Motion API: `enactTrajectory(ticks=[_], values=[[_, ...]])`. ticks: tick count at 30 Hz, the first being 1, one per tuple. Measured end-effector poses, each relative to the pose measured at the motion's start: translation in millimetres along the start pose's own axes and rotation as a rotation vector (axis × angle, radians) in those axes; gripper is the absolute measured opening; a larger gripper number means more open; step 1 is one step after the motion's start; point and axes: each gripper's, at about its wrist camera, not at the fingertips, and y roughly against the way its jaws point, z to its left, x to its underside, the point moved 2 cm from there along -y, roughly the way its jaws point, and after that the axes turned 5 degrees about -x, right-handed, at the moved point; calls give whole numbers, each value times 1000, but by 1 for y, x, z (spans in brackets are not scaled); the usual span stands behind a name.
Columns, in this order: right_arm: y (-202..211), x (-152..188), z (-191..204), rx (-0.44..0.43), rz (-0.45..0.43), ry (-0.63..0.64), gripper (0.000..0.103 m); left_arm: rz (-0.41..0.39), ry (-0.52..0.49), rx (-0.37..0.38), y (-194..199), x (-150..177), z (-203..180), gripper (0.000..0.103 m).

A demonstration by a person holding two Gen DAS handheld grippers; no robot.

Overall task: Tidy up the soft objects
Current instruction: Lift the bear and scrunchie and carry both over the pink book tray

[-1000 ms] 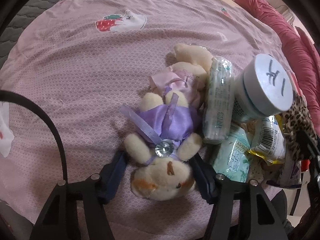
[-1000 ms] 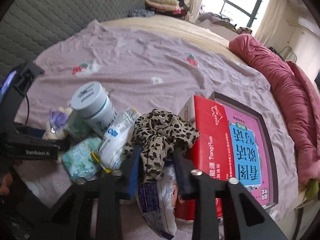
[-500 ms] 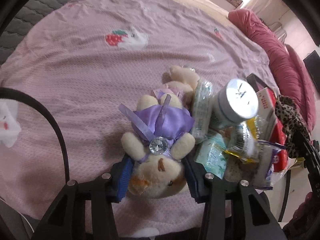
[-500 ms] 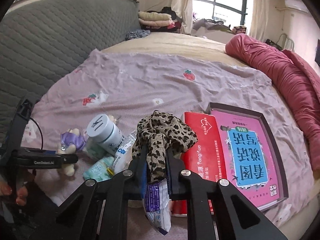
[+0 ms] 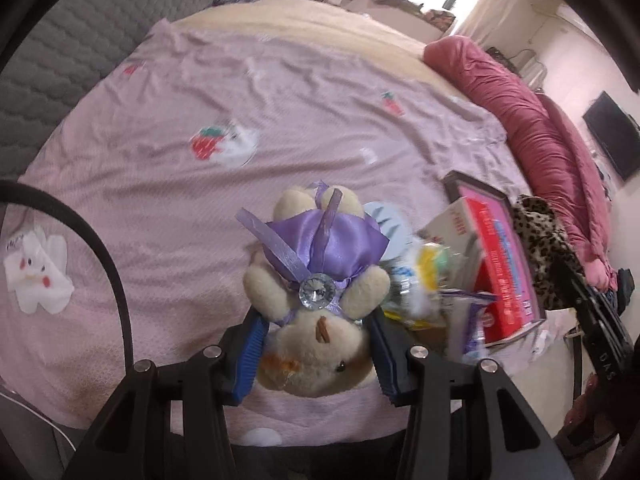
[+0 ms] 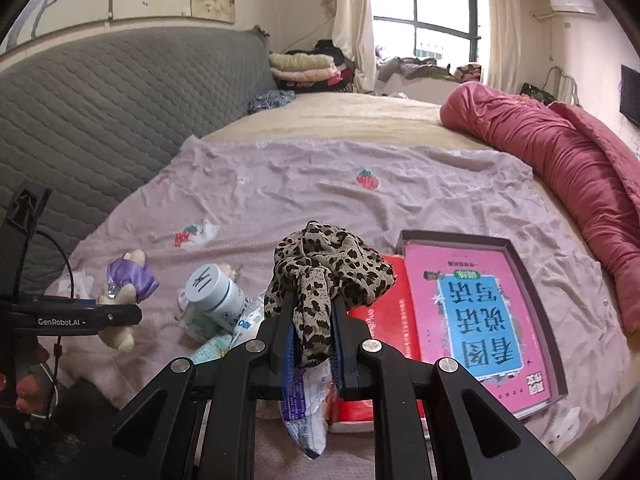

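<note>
My left gripper (image 5: pixel 316 344) is shut on the head of a cream plush bear in a purple satin dress (image 5: pixel 316 280) and holds it above the pink bedsheet (image 5: pixel 160 184). The bear also shows at the left of the right wrist view (image 6: pixel 126 286). My right gripper (image 6: pixel 312 336) is shut on a leopard-print cloth (image 6: pixel 324 268), lifted above the pile. The cloth also shows at the right of the left wrist view (image 5: pixel 540 240).
A pile lies on the sheet: a white jar (image 6: pixel 212 292), wipe packets (image 6: pixel 212 344), a snack bag (image 6: pixel 308 412), a red box (image 6: pixel 380 320) and a pink book in a dark tray (image 6: pixel 472 304). A red quilt (image 6: pixel 560 152) lies along the right. A grey headboard (image 6: pixel 100 112) stands left.
Both grippers have risen from the pile. The bear has come up off the sheet with the left gripper. The leopard cloth has come up with the right gripper.
</note>
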Motion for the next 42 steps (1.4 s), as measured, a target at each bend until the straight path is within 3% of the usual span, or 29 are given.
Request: enactTrajectory(ticks=[12,21,31,42], values=[[62,-21,-43,57,-110,-5,15,-58,-178,80,35,-23,-104,49],[84,-16,-82,98,-124,-39,15,-51,-302,129,36,-24,-187,49],[91,-3,-135,143,-126,-104,15,0,-418,127,15,-18,-260,49],[87,12,-196,202,-99,-183,15,77,-514,117,-26,-8,-314,49]])
